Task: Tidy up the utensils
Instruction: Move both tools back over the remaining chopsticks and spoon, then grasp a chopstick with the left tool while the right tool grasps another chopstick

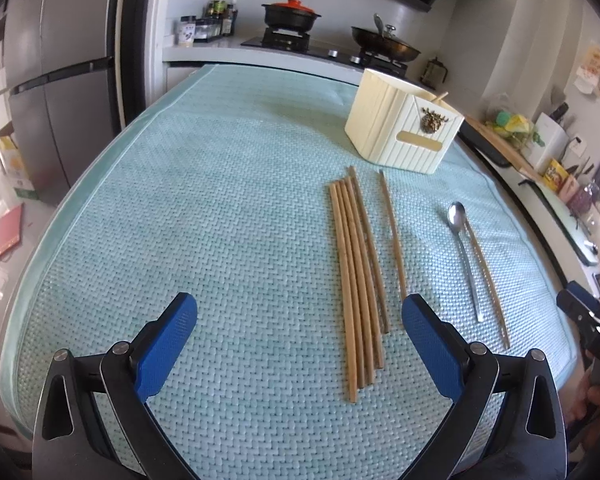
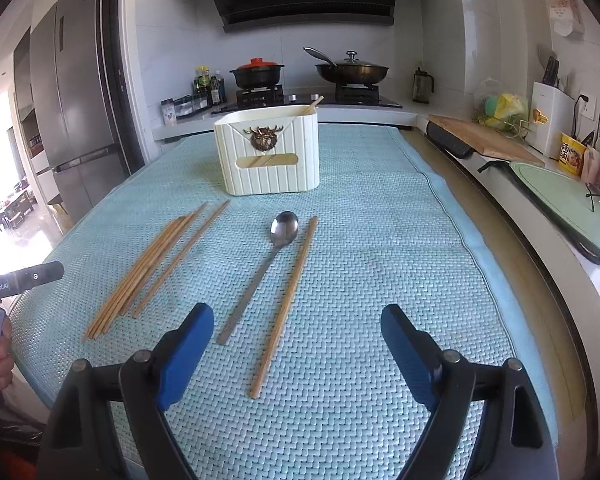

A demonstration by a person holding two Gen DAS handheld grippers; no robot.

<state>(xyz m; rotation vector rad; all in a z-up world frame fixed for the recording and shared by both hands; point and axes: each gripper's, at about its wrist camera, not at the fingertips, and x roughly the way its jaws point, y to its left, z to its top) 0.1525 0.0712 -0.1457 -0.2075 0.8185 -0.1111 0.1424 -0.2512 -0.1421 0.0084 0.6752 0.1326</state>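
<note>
Utensils lie loose on the pale blue mat (image 2: 380,280), lengthwise toward the far holder, probably so either tool can nip a near end. Leftmost, the bundle of chopsticks (image 1: 356,280) sits side by side with one single chopstick (image 1: 392,236) just right of it. The left gripper (image 1: 300,332) hangs over the bundle's near ends, fingers spread wide, gripping nothing. Further right lie the spoon (image 2: 260,272), bowl far, and a lone chopstick (image 2: 286,304) beside it. The right gripper (image 2: 296,344) hovers above their near ends, likewise spread and empty. At the far end the cream utensil box (image 2: 272,160) stands upright, with one chopstick tip poking out of its top.
</note>
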